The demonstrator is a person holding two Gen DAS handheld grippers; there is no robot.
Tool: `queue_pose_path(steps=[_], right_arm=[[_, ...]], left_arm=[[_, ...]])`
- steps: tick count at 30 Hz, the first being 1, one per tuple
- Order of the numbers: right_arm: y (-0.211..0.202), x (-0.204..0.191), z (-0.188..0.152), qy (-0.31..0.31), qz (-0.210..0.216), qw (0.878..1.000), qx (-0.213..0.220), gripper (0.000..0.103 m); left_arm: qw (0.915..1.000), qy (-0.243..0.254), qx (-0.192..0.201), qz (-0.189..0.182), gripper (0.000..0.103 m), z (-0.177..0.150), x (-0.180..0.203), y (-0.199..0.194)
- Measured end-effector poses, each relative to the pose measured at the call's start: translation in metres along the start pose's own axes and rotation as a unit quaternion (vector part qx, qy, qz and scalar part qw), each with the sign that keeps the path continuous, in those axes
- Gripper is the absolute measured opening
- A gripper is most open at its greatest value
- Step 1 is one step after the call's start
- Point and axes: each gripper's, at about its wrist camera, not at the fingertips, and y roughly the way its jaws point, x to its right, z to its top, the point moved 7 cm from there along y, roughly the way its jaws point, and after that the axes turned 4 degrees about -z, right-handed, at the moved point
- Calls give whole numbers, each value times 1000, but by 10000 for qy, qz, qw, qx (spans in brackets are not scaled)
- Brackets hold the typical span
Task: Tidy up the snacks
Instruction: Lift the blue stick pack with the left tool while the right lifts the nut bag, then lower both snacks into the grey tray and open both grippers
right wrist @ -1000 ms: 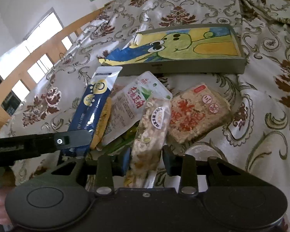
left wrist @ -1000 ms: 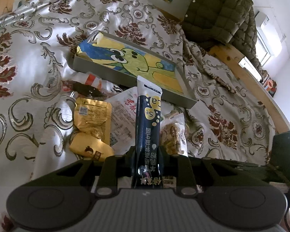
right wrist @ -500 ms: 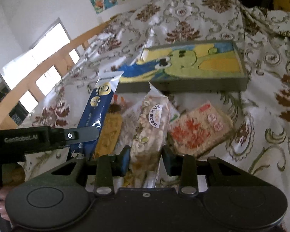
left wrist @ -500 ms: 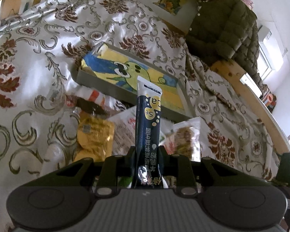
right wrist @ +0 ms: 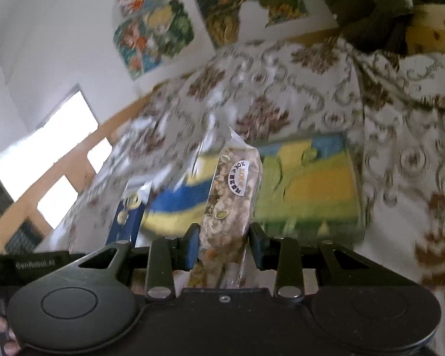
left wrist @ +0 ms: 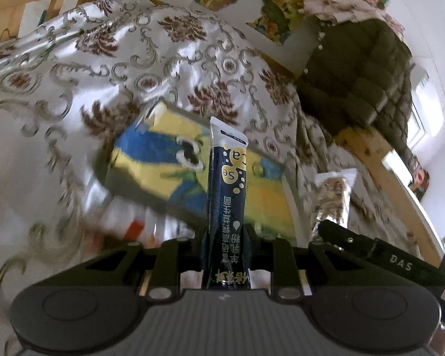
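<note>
Clamping dark blue stick sachet [left wrist: 227, 195] upright: left gripper [left wrist: 225, 238]. Right gripper [right wrist: 225, 244] pinched on clear nut bar pack [right wrist: 233, 195]. Both packs over painted tray [left wrist: 151, 166] on patterned bedspread [left wrist: 163, 59]. Background blurred.

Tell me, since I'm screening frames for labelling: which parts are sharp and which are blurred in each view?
Left wrist view: the dark blue stick sachet is sharp, the cartoon tray and bedspread smear. Right wrist view: the clear nut bar packet is sharp, tray and bedspread streak, and the window is blown out.
</note>
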Motion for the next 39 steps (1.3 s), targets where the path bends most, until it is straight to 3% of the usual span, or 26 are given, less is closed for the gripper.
queue_pose_path(steps=[4,8,16,31,34,39], right_arm=[[34,19,27,170,-81,9997,161,37],[68,42,33,347,-225,9991,43,37],[115,75,20,556,-497,9969,-260,37],[132,80,12,525,-601,9959,-426,40],[133,79,12,414,-693,9957,-465,43],[129,79,11,369,-771,9949,-534,62]], left_arm=[[9999,52,117,21,27,33,2,41],[10000,93,29,8,27,51,7,88],[9990,132,-400,120,24,51,10,161],[9958,146,-703,572,25,37,-5,186],[9950,179,-701,685,34,35,-6,183],[9946,207,-585,836,62,35,-4,173]])
